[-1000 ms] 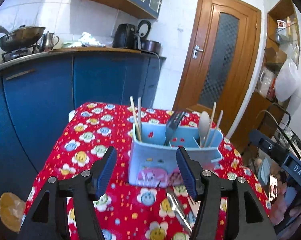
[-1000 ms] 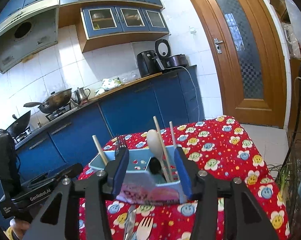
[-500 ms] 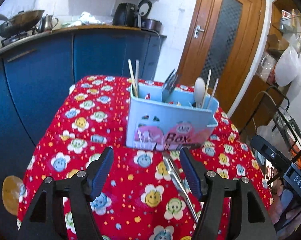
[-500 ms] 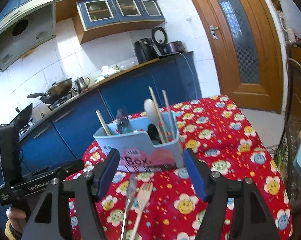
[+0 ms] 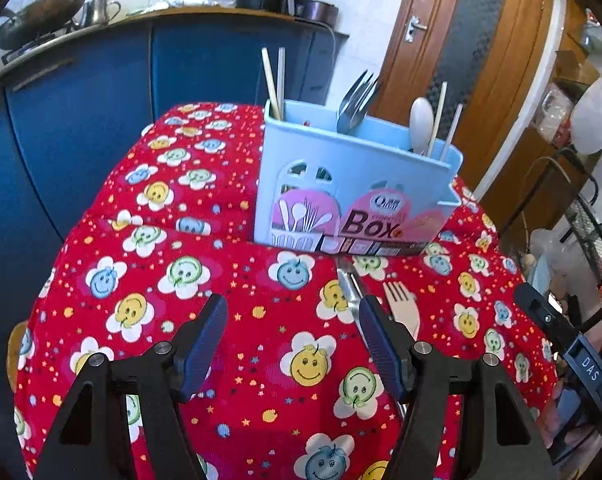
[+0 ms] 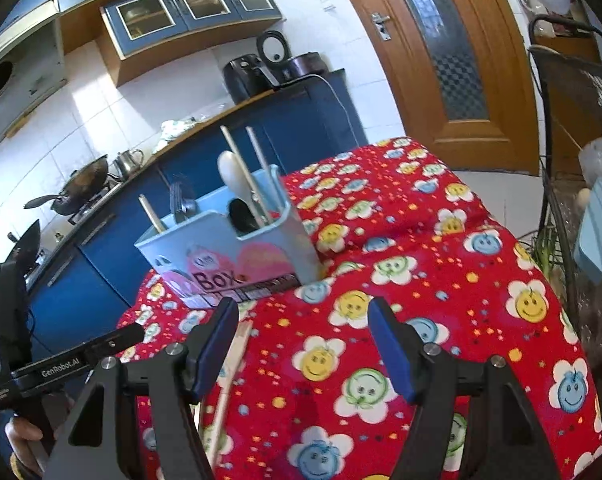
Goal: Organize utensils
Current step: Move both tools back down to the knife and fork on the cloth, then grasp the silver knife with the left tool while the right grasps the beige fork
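Note:
A light blue utensil box [image 5: 353, 196] stands on the red smiley tablecloth [image 5: 205, 264]; it also shows in the right wrist view [image 6: 229, 252]. It holds chopsticks [image 5: 273, 80], metal forks [image 5: 355, 100] and a white spoon [image 5: 420, 124]. A metal utensil [image 5: 351, 288] and a wooden fork [image 5: 401, 308] lie on the cloth in front of the box. My left gripper [image 5: 293, 344] is open and empty, above the cloth just left of them. My right gripper [image 6: 303, 344] is open and empty, with a wooden handle [image 6: 231, 368] by its left finger.
Blue kitchen cabinets [image 5: 81, 92] with a wok [image 5: 41, 12] and kettle run behind the table. A wooden door [image 5: 461, 52] is at the back right. A metal rack [image 6: 573, 140] with bags stands right of the table. The left gripper's body [image 6: 61, 364] shows in the right view.
Both grippers have pulled back and risen from the box, which now sits farther ahead. The utensils lying on the cloth have come into view near the left gripper's right finger.

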Demonstrator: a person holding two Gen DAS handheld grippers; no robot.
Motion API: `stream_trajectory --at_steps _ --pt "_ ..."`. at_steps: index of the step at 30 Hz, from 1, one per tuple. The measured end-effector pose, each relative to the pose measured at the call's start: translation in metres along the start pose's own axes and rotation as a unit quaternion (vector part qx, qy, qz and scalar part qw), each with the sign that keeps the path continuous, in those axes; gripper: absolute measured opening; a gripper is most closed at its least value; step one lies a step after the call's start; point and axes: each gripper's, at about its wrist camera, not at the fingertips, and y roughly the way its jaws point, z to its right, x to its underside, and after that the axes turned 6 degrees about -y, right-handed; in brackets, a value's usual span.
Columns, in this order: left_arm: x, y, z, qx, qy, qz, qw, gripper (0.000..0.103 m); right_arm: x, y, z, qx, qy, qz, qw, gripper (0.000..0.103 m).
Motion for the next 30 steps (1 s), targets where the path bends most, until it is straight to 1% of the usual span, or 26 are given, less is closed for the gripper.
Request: stream_trajectory --at_steps 5,8,13,16,21,26,30 --pt "0.002 0.011 0.002 -0.006 -0.003 -0.020 0.9998 0.070 0.006 0.004 0.009 0.004 0.011 -0.010 1.000 0.070" --pt "0.006 0.017 0.006 -0.010 0.004 -0.033 0.9994 0.070 0.008 0.005 0.014 -0.001 0.021 -0.013 1.000 0.070" --pt "0.011 0.023 0.015 -0.002 0.015 -0.052 0.9985 0.070 0.009 0.005 0.017 -0.007 0.028 -0.015 0.999 0.070" --pt "0.017 0.028 0.024 0.009 0.028 -0.073 0.9969 0.070 0.009 0.005 0.017 -0.009 0.029 -0.015 0.999 0.070" --pt "0.026 0.032 0.036 0.009 0.047 -0.095 0.9943 0.070 0.010 0.005 0.019 -0.013 0.034 -0.017 0.999 0.070" --pt "0.031 0.035 0.045 0.003 0.065 -0.106 0.9923 0.070 0.010 0.005 0.020 -0.016 0.037 -0.017 0.999 0.070" --pt "0.032 0.039 0.045 -0.002 0.062 -0.108 0.9923 0.068 0.010 0.005 0.020 -0.016 0.037 -0.017 0.999 0.070"
